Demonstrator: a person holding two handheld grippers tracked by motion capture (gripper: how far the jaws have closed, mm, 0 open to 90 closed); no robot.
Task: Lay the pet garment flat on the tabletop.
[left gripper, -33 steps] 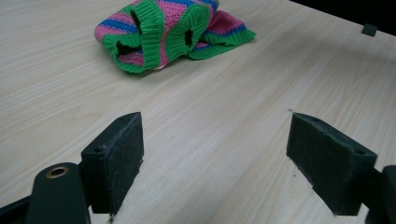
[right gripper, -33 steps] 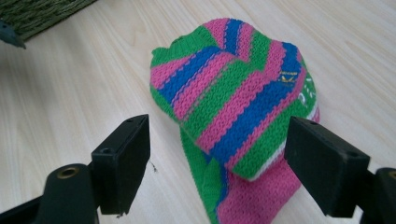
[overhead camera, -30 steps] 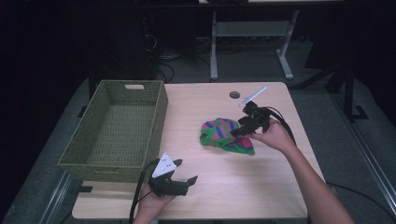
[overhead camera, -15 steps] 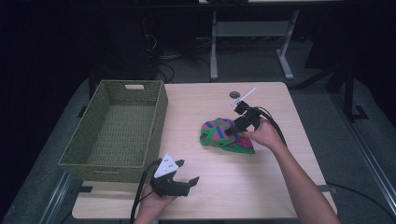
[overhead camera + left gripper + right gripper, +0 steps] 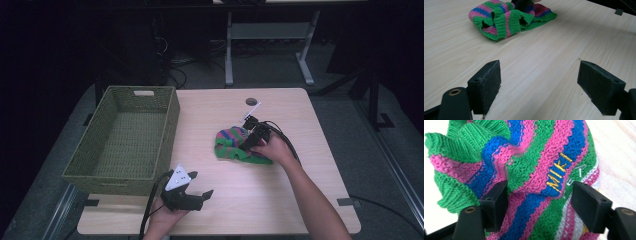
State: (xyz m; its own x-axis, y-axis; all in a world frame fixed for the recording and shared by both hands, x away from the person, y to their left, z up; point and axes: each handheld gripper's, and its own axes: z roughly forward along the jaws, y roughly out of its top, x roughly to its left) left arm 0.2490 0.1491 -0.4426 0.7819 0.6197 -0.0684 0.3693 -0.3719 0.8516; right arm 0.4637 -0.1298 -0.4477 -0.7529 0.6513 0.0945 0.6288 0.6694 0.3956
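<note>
A green woven basket [image 5: 125,140] stands at the left of the bench [image 5: 300,110], well apart from the striped knitted garment [image 5: 235,145], with bare wood between them. The left gripper [image 5: 200,187] rests near the front edge, its jaws wide apart and holding nothing. The right gripper [image 5: 248,145] is down on the garment, its jaws have just been closing and straddle a fold of the knit; the left pad touches the wool, while the right pad looks just clear of it.

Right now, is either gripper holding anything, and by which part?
Nothing is held yet. The right gripper straddles the striped knit with jaws just closing, not clamped. The left gripper is open over bare table.
</note>
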